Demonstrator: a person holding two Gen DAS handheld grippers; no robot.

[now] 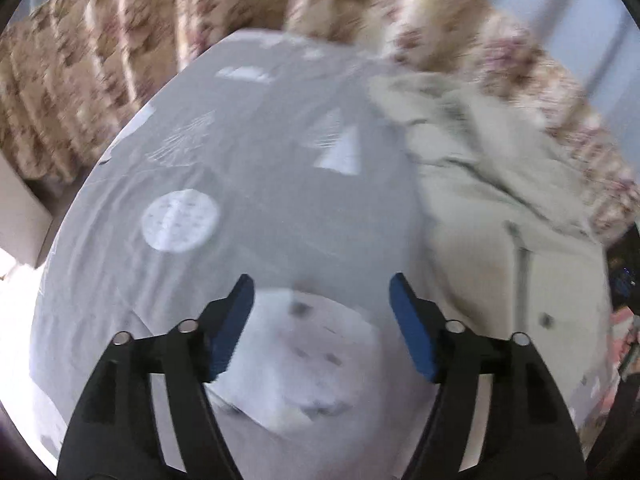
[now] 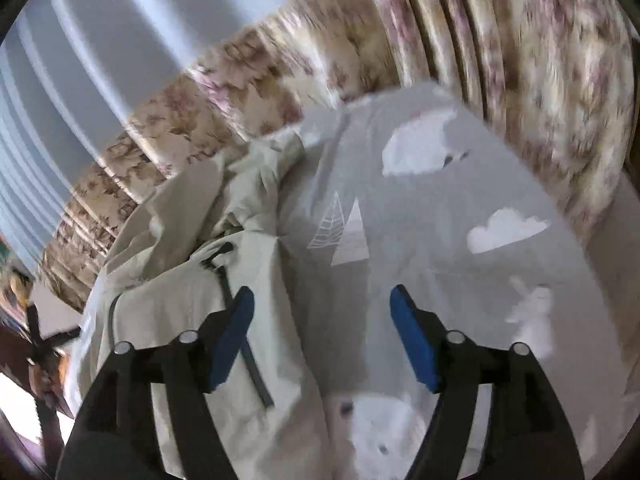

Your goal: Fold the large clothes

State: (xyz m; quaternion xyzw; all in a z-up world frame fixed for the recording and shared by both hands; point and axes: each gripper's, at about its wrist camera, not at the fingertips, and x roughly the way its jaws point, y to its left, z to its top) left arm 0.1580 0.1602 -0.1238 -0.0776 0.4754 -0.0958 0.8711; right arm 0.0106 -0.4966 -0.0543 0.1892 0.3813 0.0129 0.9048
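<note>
Jaws stand apart and empty on your left gripper (image 1: 322,328) and right gripper (image 2: 322,338), both angled down over the grey printed bedsheet (image 1: 256,200); the crumpled pale-green zipped jacket (image 2: 180,288) lies beneath the right one.

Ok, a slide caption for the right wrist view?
Open right gripper above pale jacket lying crumpled on grey patterned bedsheet.

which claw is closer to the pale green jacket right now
Right. The right claw hangs open at the jacket, one finger over its zipper. The left claw is open over the grey sheet, with the jacket off to its side.
</note>
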